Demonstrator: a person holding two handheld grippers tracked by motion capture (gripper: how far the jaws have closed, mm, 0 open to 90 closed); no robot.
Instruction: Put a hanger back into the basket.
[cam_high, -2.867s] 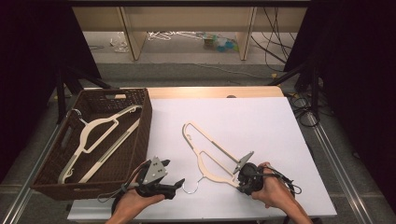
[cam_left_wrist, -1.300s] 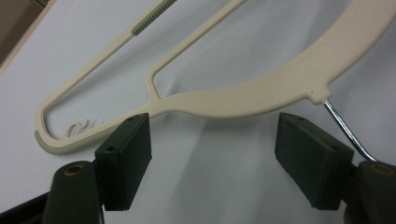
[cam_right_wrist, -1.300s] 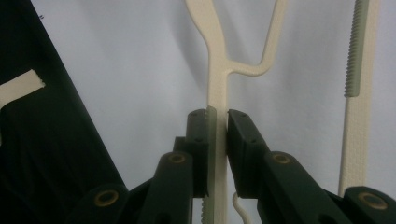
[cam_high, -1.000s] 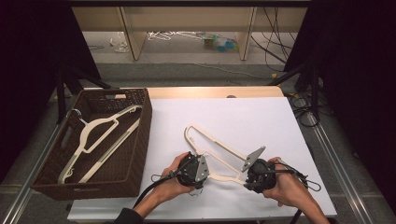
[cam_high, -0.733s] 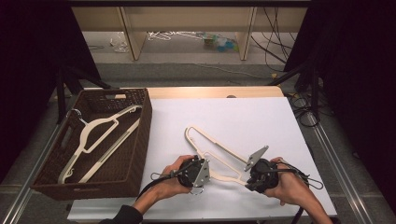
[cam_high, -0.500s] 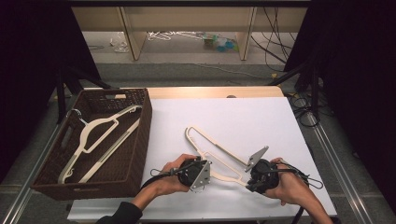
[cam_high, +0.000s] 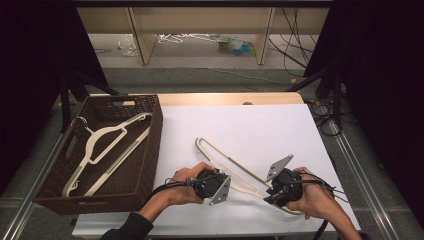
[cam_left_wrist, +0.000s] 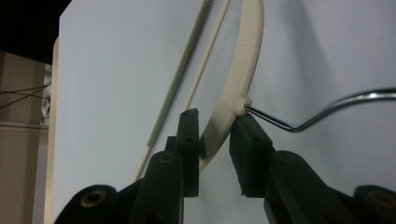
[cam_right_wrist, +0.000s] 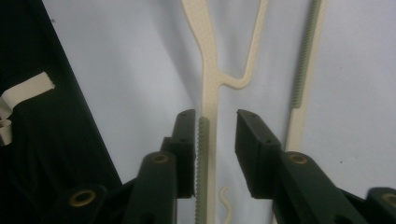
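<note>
From the high view I see the cream hanger (cam_high: 235, 167) lying on the white table (cam_high: 250, 130), running from about 11 o'clock down to 5 o'clock between my two hands. My left tongs (cam_high: 218, 186) sit at its lower middle and my right tongs (cam_high: 274, 192) at its 5 o'clock end, but from up there the jaws themselves are too small to read.

The left gripper view settles it for that side: the hanger's curved shoulder (cam_left_wrist: 233, 93) passes between the jaws just where the metal hook (cam_left_wrist: 327, 109) leaves the plastic. The jaws have just been closing, and both pads look to be against the plastic, pinching it.

In the right gripper view my jaws have just been opening. A straight arm of the hanger (cam_right_wrist: 208, 126) stands between them, close to the pad at 9 o'clock, with a clear gap to the other pad, so that pair is spread.

The high view alone gives me the brown wicker basket (cam_high: 150, 150) at 9 o'clock on the table, with a second hanger (cam_high: 100, 147) lying in it.
</note>
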